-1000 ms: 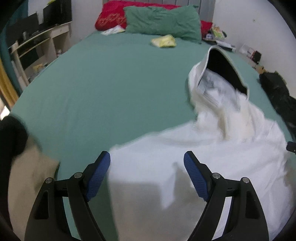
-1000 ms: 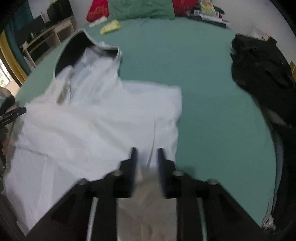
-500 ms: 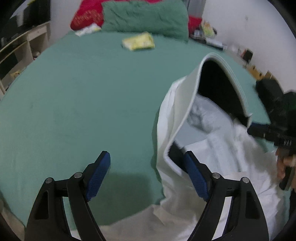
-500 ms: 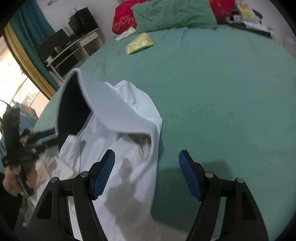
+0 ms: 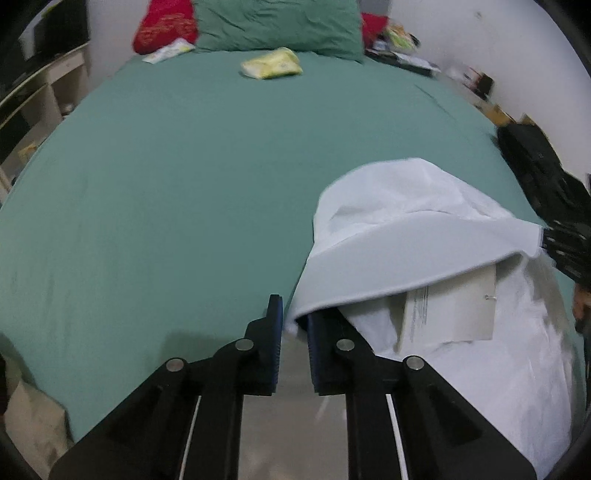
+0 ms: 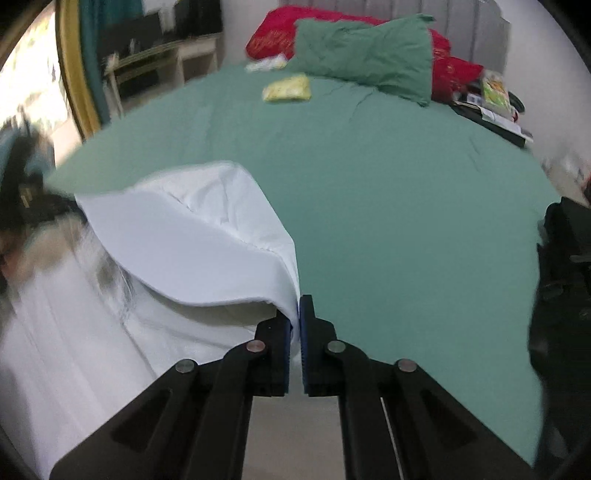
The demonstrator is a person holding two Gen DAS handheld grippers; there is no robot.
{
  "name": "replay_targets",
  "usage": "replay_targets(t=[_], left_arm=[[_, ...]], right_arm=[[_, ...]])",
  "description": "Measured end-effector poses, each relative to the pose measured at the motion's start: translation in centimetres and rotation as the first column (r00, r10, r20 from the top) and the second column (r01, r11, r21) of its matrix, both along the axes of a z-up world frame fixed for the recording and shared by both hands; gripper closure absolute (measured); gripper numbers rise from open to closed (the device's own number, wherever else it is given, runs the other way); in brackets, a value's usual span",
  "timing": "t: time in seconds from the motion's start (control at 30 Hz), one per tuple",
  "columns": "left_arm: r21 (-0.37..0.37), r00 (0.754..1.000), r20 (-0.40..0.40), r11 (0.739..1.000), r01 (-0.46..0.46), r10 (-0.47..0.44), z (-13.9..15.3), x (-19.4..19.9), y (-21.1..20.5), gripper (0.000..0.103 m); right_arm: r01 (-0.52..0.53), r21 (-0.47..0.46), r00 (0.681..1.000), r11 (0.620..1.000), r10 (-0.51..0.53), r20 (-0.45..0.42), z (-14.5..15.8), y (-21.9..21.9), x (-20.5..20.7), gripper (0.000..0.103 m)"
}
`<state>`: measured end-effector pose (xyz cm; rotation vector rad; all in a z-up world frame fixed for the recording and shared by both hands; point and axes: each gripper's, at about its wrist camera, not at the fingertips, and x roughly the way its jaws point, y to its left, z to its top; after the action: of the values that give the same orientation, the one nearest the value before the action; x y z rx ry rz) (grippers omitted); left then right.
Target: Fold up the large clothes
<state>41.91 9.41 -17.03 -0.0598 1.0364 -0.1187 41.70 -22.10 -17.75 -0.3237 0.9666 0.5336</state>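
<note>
Both tongs are gripping now: the left gripper [image 5: 294,325] is pinching one end of the collar band of the white garment [image 5: 424,236], its blue pads nearly together with cloth poking out between them, and the right gripper [image 6: 298,317] is clamping the other end, pads pressed tight on a thin fold of the same white garment [image 6: 192,236]. The collar band is stretching sideways between the two tongs, arching up like a hood, with its long axis running left to right across the near part of the green bed sheet [image 5: 184,177]. The rest of the garment is hanging and bunching below the band, spilling back toward the person, and a pale rectangular tag [image 5: 448,314] is showing under the arch just right of the left tongs. Far ahead of both tongs a yellow packet [image 6: 287,88] is lying before a green pillow [image 6: 365,51] and a red pillow [image 6: 275,35]. Dark clothing [image 5: 543,173] is sitting well off to the right.
</note>
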Motion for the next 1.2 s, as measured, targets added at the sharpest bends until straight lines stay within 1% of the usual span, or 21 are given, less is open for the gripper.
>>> replay_targets(t=[0.07,0.13,0.17,0.2,0.23,0.27,0.3,0.4,0.5,0.57,0.63,0.73,0.77,0.8,0.87,0.93,1.0,1.1,1.13,1.17,1.2], left_arm=[[0.025,0.999,-0.015,0.999,0.029,-0.029,1.1,-1.0,0.0,0.085],[0.029,0.999,-0.003,0.999,0.035,-0.035,2.5,-1.8,0.7,0.079],[0.012,0.999,0.004,0.999,0.041,-0.042,3.3,-2.1,1.2,0.076],[-0.016,0.999,0.02,0.999,0.045,-0.045,4.3,-2.1,1.8,0.073],[-0.03,0.999,0.036,0.999,0.039,-0.038,4.9,-2.0,2.2,0.07],[-0.045,0.998,0.055,0.999,0.024,-0.021,5.7,-1.4,2.8,0.068],[-0.055,0.998,0.068,0.998,0.001,0.003,6.2,-0.5,3.3,0.064],[-0.091,0.992,0.106,0.994,-0.064,0.074,6.9,1.8,3.8,0.058],[-0.169,0.992,0.119,0.985,-0.025,0.046,6.2,4.2,2.8,0.056],[-0.205,0.998,0.059,0.979,0.0,0.013,3.9,6.3,1.7,0.053],[-0.166,0.999,0.02,0.986,0.032,-0.029,1.9,7.0,0.3,0.053],[-0.11,0.987,-0.031,0.982,0.151,-0.155,-0.4,6.2,-1.9,0.052],[-0.103,0.979,-0.045,0.975,0.195,-0.201,-1.2,5.6,-2.5,0.051],[-0.105,0.969,-0.069,0.968,0.228,-0.236,-1.9,5.3,-3.0,0.047],[-0.084,0.96,-0.035,0.958,0.273,-0.277,-2.2,4.3,-3.2,0.042],[-0.064,0.951,-0.038,0.95,0.305,-0.308,-2.3,3.7,-3.3,0.04],[-0.064,0.945,-0.049,0.945,0.321,-0.324,-2.3,3.6,-3.3,0.038],[-0.043,0.934,-0.053,0.936,0.35,-0.352,-2.4,3.7,-3.6,0.037],[-0.036,0.933,-0.057,0.934,0.355,-0.357,-2.4,3.7,-3.8,0.037],[-0.03,0.93,-0.059,0.932,0.361,-0.362,-2.4,3.7,-4.1,0.039],[-0.031,0.928,-0.053,0.929,0.368,-0.37,-2.2,4.0,-4.5,0.062]], right_arm=[[-0.003,0.008,0.999,1.0,0.003,-0.035,-0.6,-0.7,-0.1,0.098],[-0.011,0.074,0.998,0.997,0.016,-0.057,-0.1,-2.0,0.2,0.094],[-0.018,0.089,0.996,0.996,0.026,-0.09,0.0,-2.2,0.4,0.089],[-0.027,0.084,0.99,0.996,0.038,-0.133,-0.1,-2.5,0.7,0.074],[-0.033,0.075,0.988,0.997,0.044,-0.15,0.0,-2.7,0.7,0.063],[-0.045,0.083,0.986,0.996,0.058,-0.159,0.5,-3.2,0.8,0.045],[-0.053,0.11,0.983,0.993,0.071,-0.172,1.0,-3.7,0.9,0.034],[-0.038,0.26,0.979,0.965,0.088,-0.185,3.5,-6.2,1.4,0.026],[0.036,0.4,0.974,0.916,0.057,-0.219,4.6,-7.8,3.5,0.018],[0.069,0.452,0.953,0.89,0.076,-0.294,3.5,-7.7,4.6,0.017],[0.07,0.458,0.923,0.886,0.117,-0.367,1.6,-6.7,5.8,0.017],[0.046,0.449,0.868,0.892,0.187,-0.461,-1.3,-4.8,6.0,0.016],[0.028,0.468,0.865,0.883,0.213,-0.454,-1.5,-4.2,5.8,0.015],[0.003,0.483,0.875,0.875,0.232,-0.425,-1.3,-4.0,5.2,0.016],[-0.036,0.509,0.847,0.86,0.296,-0.44,-1.1,-3.0,4.2,0.03],[-0.134,0.415,0.863,0.9,0.312,-0.398,-0.9,-1.4,2.2,0.064],[-0.178,0.345,0.888,0.921,0.302,-0.346,-0.2,-0.8,1.1,0.077],[-0.286,0.174,0.933,0.942,0.316,-0.173,1.9,1.0,-0.7,0.083],[-0.305,0.103,0.944,0.947,0.315,-0.099,2.8,1.8,-1.4,0.084],[-0.325,-0.006,0.945,0.946,0.326,0.017,3.7,2.8,-2.8,0.085],[-0.343,-0.107,0.929,0.933,0.354,0.108,4.2,3.5,-3.7,0.086]])
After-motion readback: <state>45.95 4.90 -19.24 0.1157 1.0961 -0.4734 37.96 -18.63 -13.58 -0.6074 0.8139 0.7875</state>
